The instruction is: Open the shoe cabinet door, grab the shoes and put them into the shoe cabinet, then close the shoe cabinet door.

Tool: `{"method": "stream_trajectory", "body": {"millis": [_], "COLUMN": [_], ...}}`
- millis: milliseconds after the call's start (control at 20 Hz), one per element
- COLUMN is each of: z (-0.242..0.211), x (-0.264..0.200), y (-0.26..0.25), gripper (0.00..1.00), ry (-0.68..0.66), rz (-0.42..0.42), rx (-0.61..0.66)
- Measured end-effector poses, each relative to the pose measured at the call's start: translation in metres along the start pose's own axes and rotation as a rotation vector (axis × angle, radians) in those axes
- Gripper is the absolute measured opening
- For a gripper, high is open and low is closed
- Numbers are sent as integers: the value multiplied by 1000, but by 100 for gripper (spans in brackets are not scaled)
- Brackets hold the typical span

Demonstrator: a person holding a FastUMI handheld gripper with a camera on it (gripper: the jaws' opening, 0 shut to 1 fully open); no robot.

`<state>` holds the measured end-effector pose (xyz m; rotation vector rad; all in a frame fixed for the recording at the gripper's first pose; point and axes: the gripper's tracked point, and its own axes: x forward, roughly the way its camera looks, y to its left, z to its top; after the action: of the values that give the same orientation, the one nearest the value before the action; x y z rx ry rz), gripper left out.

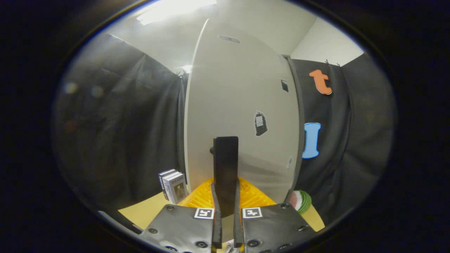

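Gripper view. My hand-held gripper [225, 207] was clenched on a dark, flat, upright handle [225, 168], with both fingers [215, 211] pressing its lower part from either side. The handle stood out from the pale shoe cabinet door [239, 116], which rose directly ahead of the fingers; I could not tell from this view whether the door stood closed or partly swung. A small dark sticker [260, 123] sat on the door to the right of the handle. Beneath and just beyond the fingers lay an orange ribbed tray [251, 196], resting on the yellow desk [147, 211]. A few small upright boxes [174, 185] stood on the desk to the left of the door's edge, and a round green and pink object [300, 201] lay to the right near the door's foot. I could make out no shoes ahead of the fingers and none inside the cabinet. I judged this to be a door-handling step, most probably the opening, though the closing could not be ruled out. The next move called for keeping the grip firm and guiding the handle along the arc of the hinge, without twisting it or letting the fingers slip off its narrow faces.
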<state>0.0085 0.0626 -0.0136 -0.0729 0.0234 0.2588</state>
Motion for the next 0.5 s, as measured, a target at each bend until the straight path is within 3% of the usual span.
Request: {"method": "stream_trajectory", "body": {"millis": [500], "z": [2], "x": [-57], "y": [-98], "gripper": [12], "ry": [11], "rz": [-128], "rx": [-49]}}
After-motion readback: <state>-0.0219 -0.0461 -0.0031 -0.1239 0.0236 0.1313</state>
